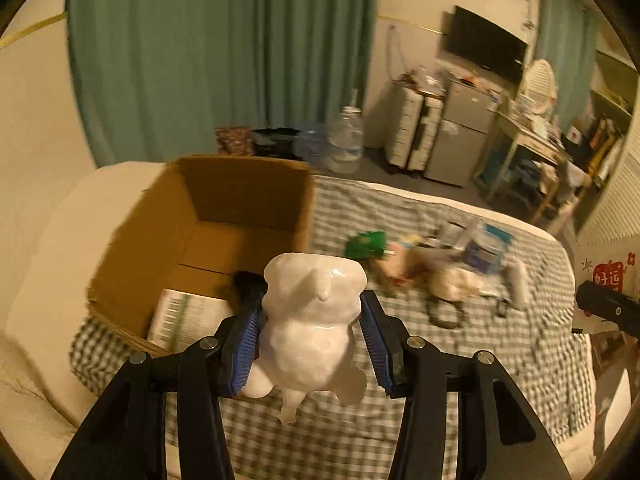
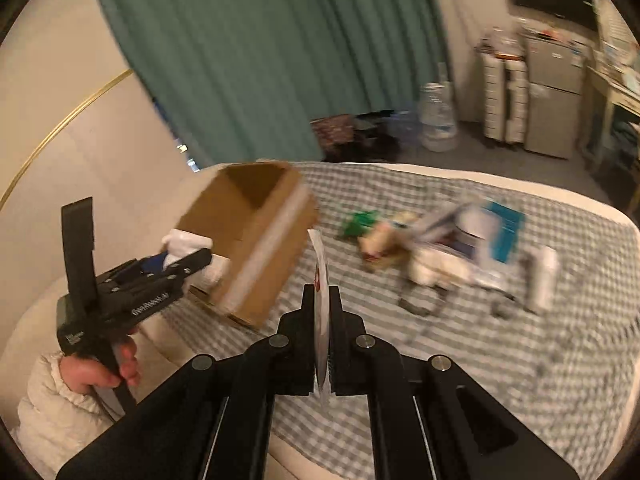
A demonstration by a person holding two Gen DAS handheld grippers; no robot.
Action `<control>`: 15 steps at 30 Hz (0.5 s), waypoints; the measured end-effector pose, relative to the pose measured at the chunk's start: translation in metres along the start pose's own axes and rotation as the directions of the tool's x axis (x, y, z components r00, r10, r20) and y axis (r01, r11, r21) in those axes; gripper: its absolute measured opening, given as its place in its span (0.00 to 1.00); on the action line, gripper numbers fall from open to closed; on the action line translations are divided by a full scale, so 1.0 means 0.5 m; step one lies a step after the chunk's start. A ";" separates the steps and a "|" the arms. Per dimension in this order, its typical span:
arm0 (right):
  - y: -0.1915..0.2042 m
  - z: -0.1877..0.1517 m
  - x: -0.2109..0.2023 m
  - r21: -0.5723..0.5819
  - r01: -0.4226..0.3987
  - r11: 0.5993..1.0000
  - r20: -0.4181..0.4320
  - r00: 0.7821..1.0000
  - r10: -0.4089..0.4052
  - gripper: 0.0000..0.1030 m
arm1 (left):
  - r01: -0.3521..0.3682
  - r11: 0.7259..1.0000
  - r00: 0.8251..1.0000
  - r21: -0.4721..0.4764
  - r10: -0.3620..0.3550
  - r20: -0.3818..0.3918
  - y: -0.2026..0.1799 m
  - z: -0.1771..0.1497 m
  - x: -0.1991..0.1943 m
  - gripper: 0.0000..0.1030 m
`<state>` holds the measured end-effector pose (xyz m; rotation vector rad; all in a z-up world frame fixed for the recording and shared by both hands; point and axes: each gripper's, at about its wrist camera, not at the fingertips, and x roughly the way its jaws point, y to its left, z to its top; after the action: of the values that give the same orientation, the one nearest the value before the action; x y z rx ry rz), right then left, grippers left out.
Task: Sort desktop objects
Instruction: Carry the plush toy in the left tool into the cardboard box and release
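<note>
Standing by the bed here, and the person has both grippers up over the gray checked blanket (image 1: 460,360) at once, each angled downward. The left gripper (image 1: 312,320) has its blue-padded fingers (image 1: 244,344) pinching a white glossy figurine (image 1: 314,312) from both sides, held right at the near edge of the open cardboard box (image 1: 224,216), which already has a printed booklet (image 1: 188,316) lying flat inside. In the right wrist view you can see the bare hand (image 2: 100,372) wrapped around the left gripper's handle, puffy white sleeve (image 2: 52,408) below it. The right gripper (image 2: 322,308) has its fingers pressed nearly together on a thin white card (image 2: 320,280), edge-on, poking up past the tips, held out in front of the box's side. The rest of the clutter (image 2: 452,252) is a blurry heap further across the blanket, well apart from the box; a green packet (image 1: 366,242) is about all I can make out.
</note>
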<state>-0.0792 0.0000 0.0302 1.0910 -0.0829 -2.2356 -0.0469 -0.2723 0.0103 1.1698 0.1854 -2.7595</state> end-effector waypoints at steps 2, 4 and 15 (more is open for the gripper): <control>0.040 0.021 0.051 -0.022 -0.044 0.999 -0.020 0.999 0.043 0.04 | -0.031 0.999 1.000 -0.008 0.031 -0.005 0.057 0.014 0.025 0.48; 0.076 0.046 0.106 -0.043 -0.067 0.997 -0.046 0.997 0.065 0.04 | -0.050 0.999 0.999 -0.018 0.050 -0.007 0.101 0.023 0.045 0.48; 0.219 0.145 0.418 -0.108 -0.168 0.980 -0.166 0.975 0.148 0.04 | -0.104 0.991 0.994 -0.084 0.100 -0.055 0.281 0.049 0.177 0.48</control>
<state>-0.1691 -0.2214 -0.0308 1.1489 0.0319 -1.9797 -0.1008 -0.4217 -0.0448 1.1930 0.2410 -2.6085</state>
